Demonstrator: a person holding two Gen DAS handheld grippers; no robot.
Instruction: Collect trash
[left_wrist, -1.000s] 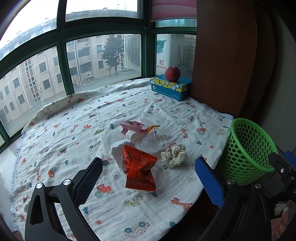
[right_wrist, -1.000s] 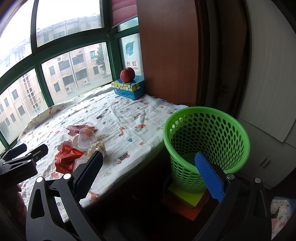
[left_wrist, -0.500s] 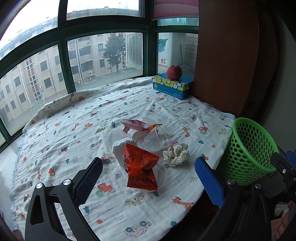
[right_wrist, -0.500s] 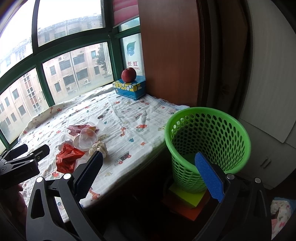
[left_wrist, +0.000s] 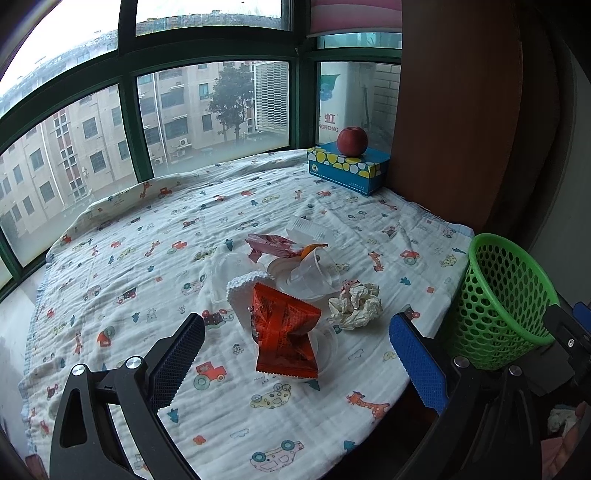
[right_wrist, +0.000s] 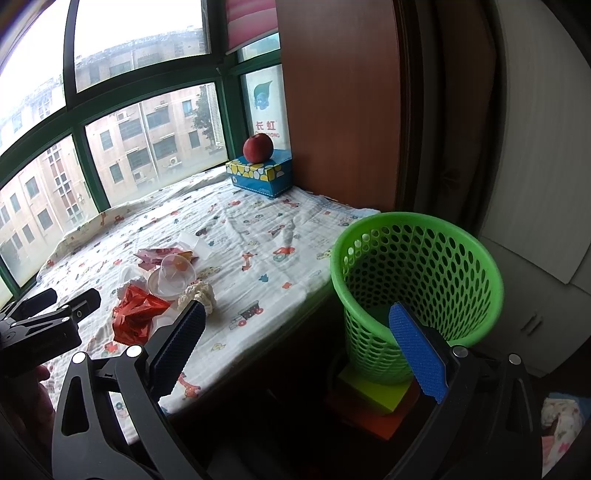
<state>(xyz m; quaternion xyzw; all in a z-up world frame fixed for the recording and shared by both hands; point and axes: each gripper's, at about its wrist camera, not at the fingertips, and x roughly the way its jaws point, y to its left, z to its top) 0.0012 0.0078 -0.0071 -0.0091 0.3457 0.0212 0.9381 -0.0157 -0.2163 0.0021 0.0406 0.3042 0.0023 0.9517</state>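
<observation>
**Inventory: trash cluster on the window platform, bin at its edge**

1. My left gripper (left_wrist: 297, 354): fingers apart, nothing between them, held above the near edge of the printed blanket (left_wrist: 122, 266).
2. My right gripper (right_wrist: 297, 349): fingers apart, empty, hanging off the platform's edge in front of the bin.
3. Red snack wrapper (left_wrist: 282, 334): nearest piece of trash, lying between my left fingers in that view. Long axis runs near to far, slightly tilted; its far end rests against a white ridged foam piece (left_wrist: 242, 291).
4. Crumpled paper ball (left_wrist: 356, 301): just right of the wrapper, toward the bin.
5. Clear plastic cups (left_wrist: 314, 273): lying on their sides behind the wrapper, apparently empty; one mouth faces the right wrist camera. A further clear lid or cup (left_wrist: 225, 269) sits to their left.
6. Pink wrapper (left_wrist: 273, 245): behind the cups, long axis left to right, an orange scrap at its right end.
7. Green mesh bin (right_wrist: 417, 291): upright below the blanket's right edge, standing on a yellow and an orange block; I can see no trash in it.
8. Open blanket lies left of and beyond the cluster.
9. Blue tissue box (left_wrist: 347, 168): far right corner by the window, a red apple (left_wrist: 352, 141) on top.
</observation>
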